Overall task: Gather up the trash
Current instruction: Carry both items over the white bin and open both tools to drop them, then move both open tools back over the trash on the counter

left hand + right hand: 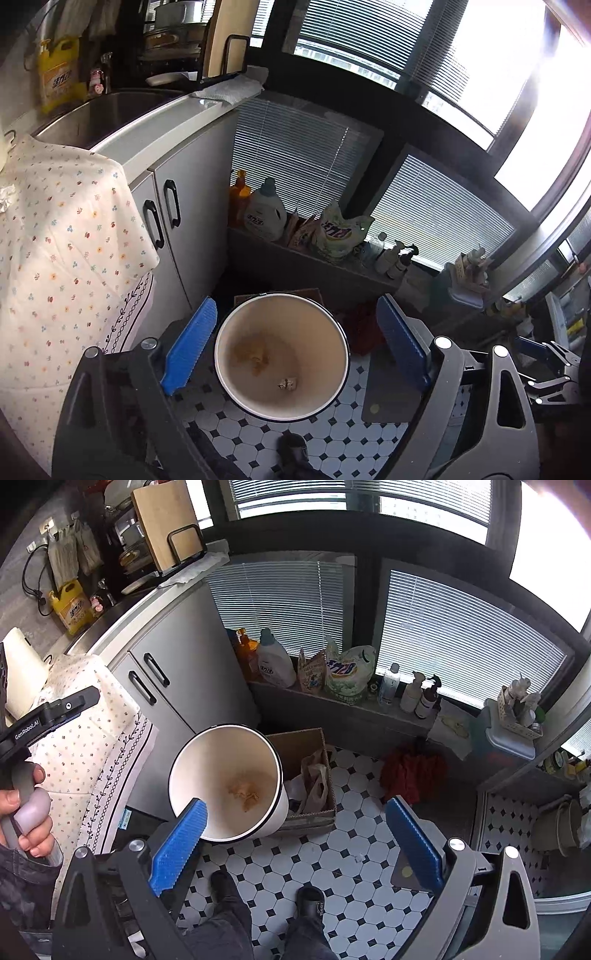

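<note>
Trash is what we are after, and the bin (281, 356) is our landmark: a white pail standing on the tiled floor (332, 853), right below our left gripper (295, 347) and just ahead-left of our right gripper (295, 845). Both grippers have their blue pads spread wide, and neither has hold of anything; the left one frames the bin's mouth without touching the rim.

Inside the bin we see a small crumpled scrap (288, 384) lying on the bottom beside a brownish stain (253, 354), so we judge at least one piece is already collected. Nothing more is in hand.

Just behind the bin sits a cardboard box (306, 775) with a crumpled bag (314, 779) in it; whether that counts as trash to gather we cannot tell. A tiny speck (358, 857) lies on the tiles to the right of the bin and may be left to pick up. Further right is a red cloth (412, 773), and beyond the box a ledge (347, 710) of bottles under the blinds.
</note>
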The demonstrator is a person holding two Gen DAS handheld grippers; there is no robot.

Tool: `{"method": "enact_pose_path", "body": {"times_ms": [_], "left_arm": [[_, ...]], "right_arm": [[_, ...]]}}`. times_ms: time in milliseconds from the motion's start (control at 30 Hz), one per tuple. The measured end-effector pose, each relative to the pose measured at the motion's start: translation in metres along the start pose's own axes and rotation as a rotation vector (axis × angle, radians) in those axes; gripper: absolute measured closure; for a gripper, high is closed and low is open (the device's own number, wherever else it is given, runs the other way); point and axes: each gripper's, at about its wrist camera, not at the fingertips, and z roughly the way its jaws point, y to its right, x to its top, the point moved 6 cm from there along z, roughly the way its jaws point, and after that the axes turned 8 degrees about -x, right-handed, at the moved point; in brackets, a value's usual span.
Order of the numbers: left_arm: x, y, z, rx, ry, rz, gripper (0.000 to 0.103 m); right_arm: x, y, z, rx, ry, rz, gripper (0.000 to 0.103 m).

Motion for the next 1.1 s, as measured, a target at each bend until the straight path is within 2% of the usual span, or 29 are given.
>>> {"method": "enact_pose_path", "body": {"times_ms": [233, 467, 833, 1100], "left_arm": [[-0.004, -0.026, -0.061, 0.109, 0.081, -0.055, 0.006], [-0.019, -0.064, -0.139, 0.247, 0.188, -0.149, 0.006], [-0.070, -0.136, -0.243, 0.471, 0.305, -0.346, 0.006], [-0.113, -0.180, -0.301, 0.599, 0.335, -0.476, 0.006]], "right_arm": [[0.019, -0.045, -0.001, 0.097, 0.013, -0.099, 0.008], [0.039, -0.109, -0.017, 0.210, 0.062, -0.239, 0.008], [0.044, -0.230, -0.043, 0.377, 0.093, -0.448, 0.008], [0.029, -0.319, -0.052, 0.479, 0.090, -0.572, 0.008]]}}
